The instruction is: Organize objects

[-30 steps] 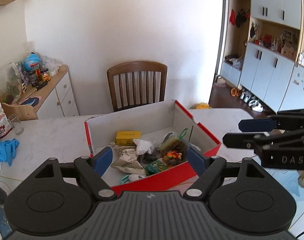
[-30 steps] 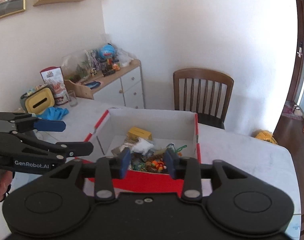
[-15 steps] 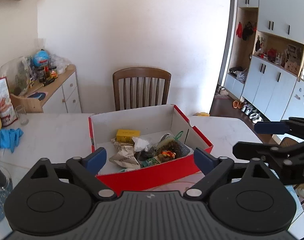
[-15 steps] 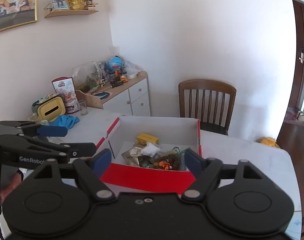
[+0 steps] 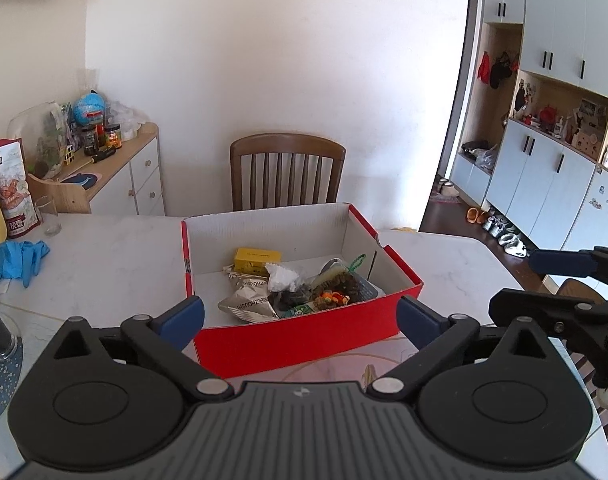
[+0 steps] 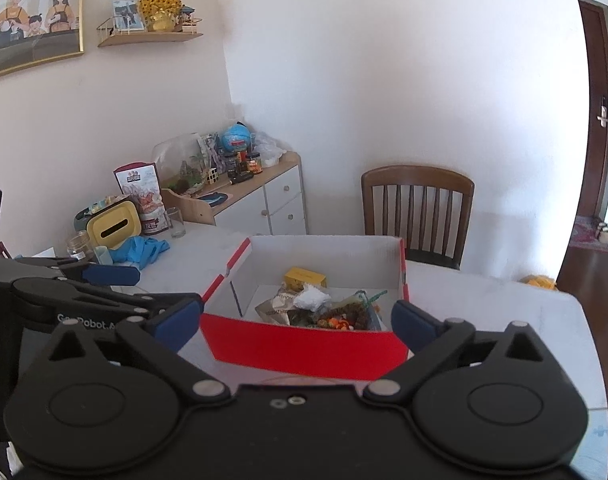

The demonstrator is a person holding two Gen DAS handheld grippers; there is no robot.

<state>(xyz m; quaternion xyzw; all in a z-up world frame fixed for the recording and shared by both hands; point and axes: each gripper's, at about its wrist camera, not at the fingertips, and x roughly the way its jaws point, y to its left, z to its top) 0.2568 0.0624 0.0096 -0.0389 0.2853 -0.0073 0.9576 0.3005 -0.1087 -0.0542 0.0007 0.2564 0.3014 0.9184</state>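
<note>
A red cardboard box (image 5: 300, 340) with a white inside stands on the white marble table (image 5: 104, 256). It holds a yellow packet (image 5: 257, 260), a crumpled white wrapper (image 5: 282, 276), a silver foil packet (image 5: 246, 304) and a dark toy with orange bits (image 5: 331, 298). My left gripper (image 5: 300, 316) is open and empty, held back from the box's near wall. My right gripper (image 6: 300, 318) is open and empty on the near side of the box (image 6: 304, 344), and shows at the right edge of the left wrist view (image 5: 559, 280).
A wooden chair (image 5: 286, 172) stands behind the table. Blue gloves (image 5: 14, 258), a glass (image 5: 50, 216), a snack bag (image 5: 8, 188) and a yellow tissue box (image 6: 112, 228) lie at the table's left. A cluttered sideboard (image 5: 120, 160) stands by the wall.
Both grippers have drawn back and up from the box. The right gripper's jaws have opened wide; the left's have widened too. The box's contents have not moved.
</note>
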